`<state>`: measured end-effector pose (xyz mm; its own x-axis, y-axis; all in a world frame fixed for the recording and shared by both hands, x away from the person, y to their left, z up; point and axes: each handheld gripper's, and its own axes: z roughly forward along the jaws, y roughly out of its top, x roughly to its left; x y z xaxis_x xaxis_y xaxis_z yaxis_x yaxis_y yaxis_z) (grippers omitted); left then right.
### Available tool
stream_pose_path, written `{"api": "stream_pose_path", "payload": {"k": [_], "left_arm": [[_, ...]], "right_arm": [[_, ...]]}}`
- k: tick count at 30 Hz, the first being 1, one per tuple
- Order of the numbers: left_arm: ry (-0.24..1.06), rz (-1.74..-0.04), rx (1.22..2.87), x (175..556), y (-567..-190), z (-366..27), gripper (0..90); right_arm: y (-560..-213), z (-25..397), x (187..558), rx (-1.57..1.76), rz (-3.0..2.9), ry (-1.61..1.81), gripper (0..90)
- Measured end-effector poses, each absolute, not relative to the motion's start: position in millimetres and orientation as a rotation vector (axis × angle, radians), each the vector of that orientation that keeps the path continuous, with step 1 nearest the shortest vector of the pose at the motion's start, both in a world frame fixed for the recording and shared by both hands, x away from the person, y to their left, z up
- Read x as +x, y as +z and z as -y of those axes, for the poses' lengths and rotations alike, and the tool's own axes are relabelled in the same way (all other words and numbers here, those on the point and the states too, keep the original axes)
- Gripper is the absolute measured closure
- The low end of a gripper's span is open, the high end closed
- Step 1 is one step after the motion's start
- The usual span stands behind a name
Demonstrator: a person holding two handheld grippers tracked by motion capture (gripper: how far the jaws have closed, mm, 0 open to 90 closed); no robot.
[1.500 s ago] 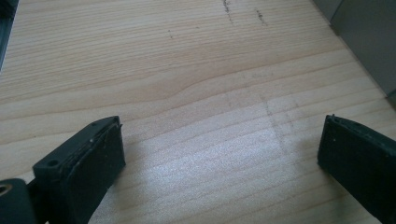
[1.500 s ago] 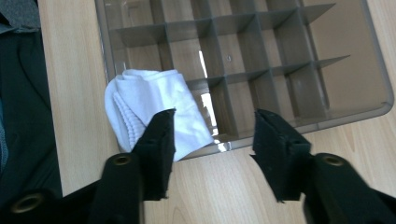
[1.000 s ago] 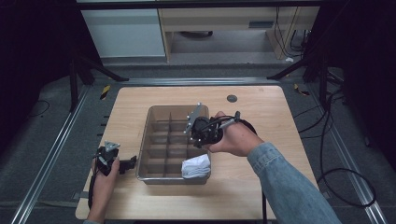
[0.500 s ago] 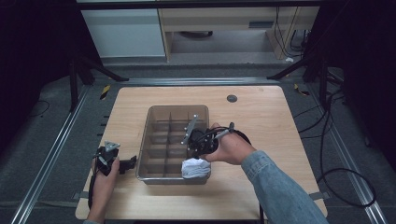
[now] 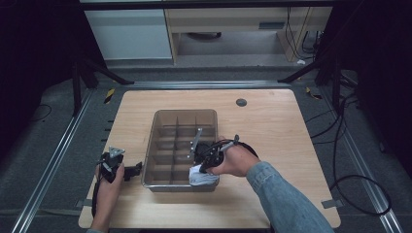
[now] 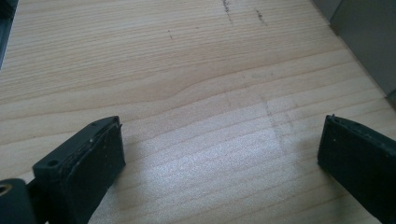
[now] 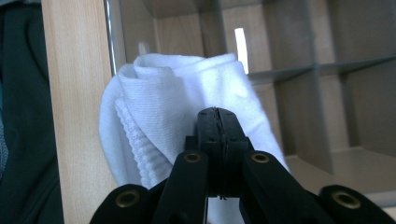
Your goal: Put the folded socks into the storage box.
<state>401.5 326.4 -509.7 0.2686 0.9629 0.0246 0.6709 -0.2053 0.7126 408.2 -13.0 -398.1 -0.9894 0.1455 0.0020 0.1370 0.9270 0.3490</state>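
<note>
Inside the divided bin's (image 5: 158, 145) near-right compartment, a white cloth (image 7: 187, 121), right hand-held gripper (image 7: 218, 114) clenched beside it.

My right gripper (image 5: 200, 167) sits at about five o'clock from table centre, forearm angling in from five o'clock, jaws pressed together. My left gripper (image 5: 136, 169) rests at eight o'clock, jaws spread wide, hand (image 5: 109, 180) wrapped around its body.

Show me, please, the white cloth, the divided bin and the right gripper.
white cloth (image 7: 187, 93): right gripper view, upper fold.
divided bin (image 5: 151, 141): high view, left wall.
right gripper (image 7: 218, 116): right gripper view, closed tips.
</note>
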Motion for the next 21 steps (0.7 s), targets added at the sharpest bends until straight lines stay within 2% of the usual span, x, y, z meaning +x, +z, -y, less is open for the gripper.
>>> {"api": "stream_pose_path", "payload": {"k": [21], "left_arm": [[0.645, -1.469, 1.958, 401, -510, -326, 0.0]], "right_arm": [[-428, 6, 401, 0.244, -3.1, 0.407, 90.0]]}}
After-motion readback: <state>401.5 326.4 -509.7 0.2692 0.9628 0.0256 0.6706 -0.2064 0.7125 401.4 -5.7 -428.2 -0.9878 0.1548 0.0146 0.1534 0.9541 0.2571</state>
